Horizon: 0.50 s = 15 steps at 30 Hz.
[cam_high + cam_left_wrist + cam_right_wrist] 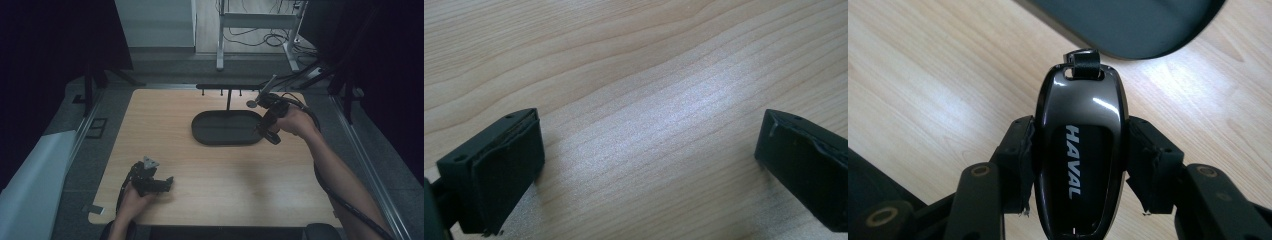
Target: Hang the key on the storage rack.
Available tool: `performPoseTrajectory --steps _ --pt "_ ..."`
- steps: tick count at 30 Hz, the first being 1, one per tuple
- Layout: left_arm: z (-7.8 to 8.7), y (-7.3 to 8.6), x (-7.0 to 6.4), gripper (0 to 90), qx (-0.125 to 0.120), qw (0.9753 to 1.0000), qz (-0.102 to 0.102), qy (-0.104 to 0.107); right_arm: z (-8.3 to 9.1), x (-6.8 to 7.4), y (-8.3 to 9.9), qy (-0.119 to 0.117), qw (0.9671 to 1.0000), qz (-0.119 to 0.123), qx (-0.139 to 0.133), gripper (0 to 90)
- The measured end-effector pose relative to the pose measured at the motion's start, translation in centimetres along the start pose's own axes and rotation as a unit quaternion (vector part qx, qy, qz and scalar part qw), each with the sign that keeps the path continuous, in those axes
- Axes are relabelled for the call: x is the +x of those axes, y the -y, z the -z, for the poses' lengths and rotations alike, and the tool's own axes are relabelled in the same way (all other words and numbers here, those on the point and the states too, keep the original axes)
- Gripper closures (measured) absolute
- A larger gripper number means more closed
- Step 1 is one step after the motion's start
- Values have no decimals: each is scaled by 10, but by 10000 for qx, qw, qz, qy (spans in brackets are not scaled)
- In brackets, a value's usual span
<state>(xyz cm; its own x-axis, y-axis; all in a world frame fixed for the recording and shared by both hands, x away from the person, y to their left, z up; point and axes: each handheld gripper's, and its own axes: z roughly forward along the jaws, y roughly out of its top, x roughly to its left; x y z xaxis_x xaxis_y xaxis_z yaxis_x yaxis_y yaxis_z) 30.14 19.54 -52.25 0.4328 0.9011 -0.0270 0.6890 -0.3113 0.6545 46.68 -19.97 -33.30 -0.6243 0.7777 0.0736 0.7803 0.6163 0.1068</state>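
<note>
Gripping HAVAL key fob (1079,155), right gripper (1079,165).

One key fob (1079,155), one tray (227,127).

The high view is dim, and black surrounds swallow both upper corners. The wooden table (210,165) is the brightest area, evenly lit from above, with a faint soft shadow near its middle. In the left gripper view a pale sheen of glare crosses the wood grain between sharp, dark jaws. In the right gripper view the glossy key fob (1079,150) carries small bright highlights near its top, and the tray (1128,25) beyond it looks slightly soft.
</note>
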Motion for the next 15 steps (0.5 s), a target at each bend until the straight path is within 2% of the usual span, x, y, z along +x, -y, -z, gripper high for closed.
performPoseTrajectory --steps 3,15 --pt "0 0 0 0 -1 10000 1 0 6 -7 -4 62 9999 -95 -20 486" --pt "0 0 0 0 8 10000 -10 1 20 -20 -19 104 9993 -348 -93 486"
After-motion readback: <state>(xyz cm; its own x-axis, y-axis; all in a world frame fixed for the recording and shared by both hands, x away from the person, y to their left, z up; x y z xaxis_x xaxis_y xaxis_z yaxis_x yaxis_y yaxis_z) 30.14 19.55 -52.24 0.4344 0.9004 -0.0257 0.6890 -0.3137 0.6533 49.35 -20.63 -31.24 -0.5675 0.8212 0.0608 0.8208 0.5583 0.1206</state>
